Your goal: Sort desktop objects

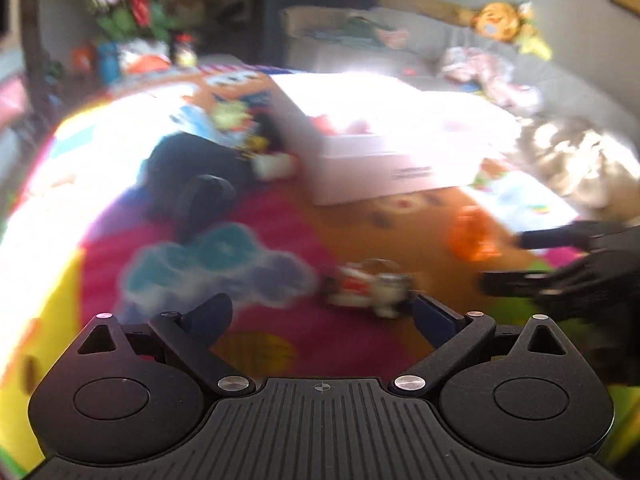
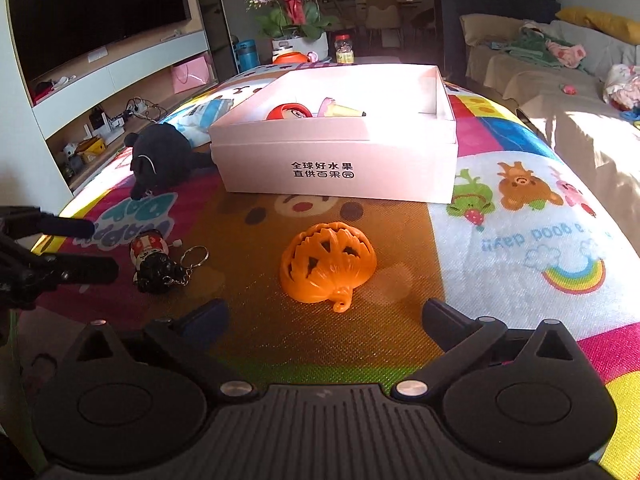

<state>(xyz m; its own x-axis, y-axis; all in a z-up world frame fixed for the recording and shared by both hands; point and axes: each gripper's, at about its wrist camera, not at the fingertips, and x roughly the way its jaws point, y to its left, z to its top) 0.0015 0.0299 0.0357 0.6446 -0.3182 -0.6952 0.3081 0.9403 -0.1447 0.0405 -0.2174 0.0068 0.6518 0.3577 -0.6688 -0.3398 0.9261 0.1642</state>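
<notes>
The large white cardboard box (image 2: 336,152) already holds a red round toy (image 2: 289,112) and a yellowish cone (image 2: 347,111). The black plush animal (image 2: 158,160), the orange plastic pumpkin (image 2: 328,262) and the small wind-up figure with keyring (image 2: 154,262) lie on the colourful play mat (image 2: 520,248), not yet sorted. The right gripper (image 2: 326,316) is spread wide just before the pumpkin, and the left gripper (image 1: 322,312) is also spread and empty.

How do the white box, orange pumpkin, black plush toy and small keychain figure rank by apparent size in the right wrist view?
1. White box
2. Orange pumpkin and black plush toy: look alike; pumpkin nearer, so unsure
3. Keychain figure
</notes>
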